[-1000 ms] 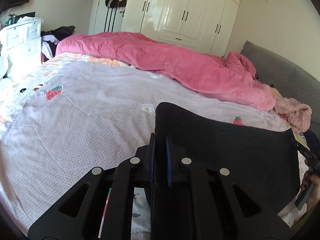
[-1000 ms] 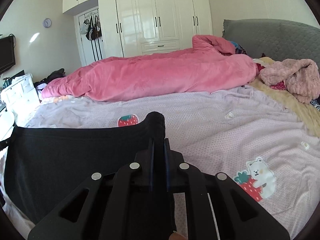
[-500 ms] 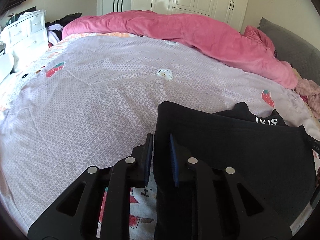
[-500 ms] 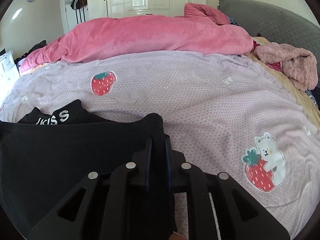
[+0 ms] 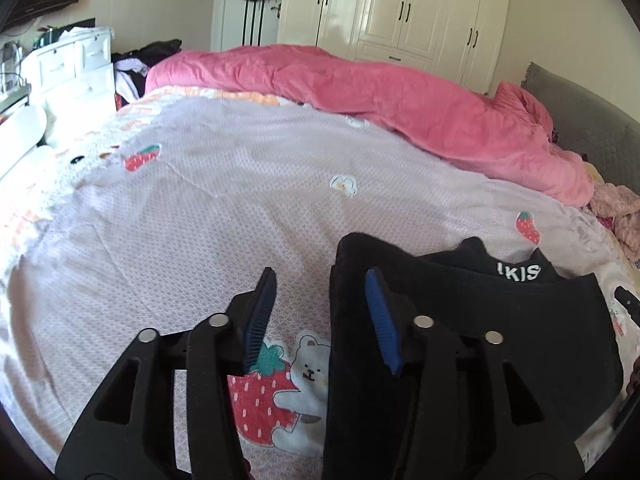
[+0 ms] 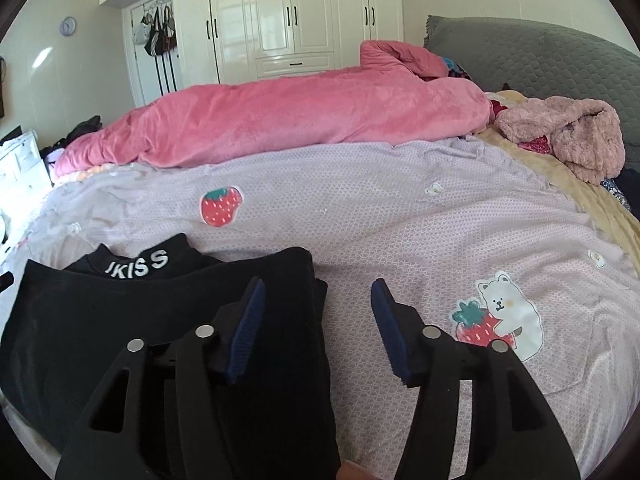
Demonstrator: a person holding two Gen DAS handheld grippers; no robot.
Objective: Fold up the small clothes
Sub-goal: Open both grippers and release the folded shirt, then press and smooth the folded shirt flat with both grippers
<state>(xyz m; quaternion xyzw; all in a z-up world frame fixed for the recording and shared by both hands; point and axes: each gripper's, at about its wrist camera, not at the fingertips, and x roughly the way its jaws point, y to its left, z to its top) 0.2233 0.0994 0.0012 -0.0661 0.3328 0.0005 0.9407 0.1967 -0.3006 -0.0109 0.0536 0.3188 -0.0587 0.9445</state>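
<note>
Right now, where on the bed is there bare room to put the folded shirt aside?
The lilac sheet is bare between the black shirt and the pink duvet, and right of the shirt around the bear patch. Crowded: the headboard side, with the fluffy pink garment.

Bright daylight, glare on the wardrobe doors (image 5: 384, 8) (fisheye bends the edges); focus sharp throughout.

Pink duvet (image 6: 280, 120) along lilac bedspread (image 6: 360, 216); white wardrobe (image 6: 288, 16) behind
</note>
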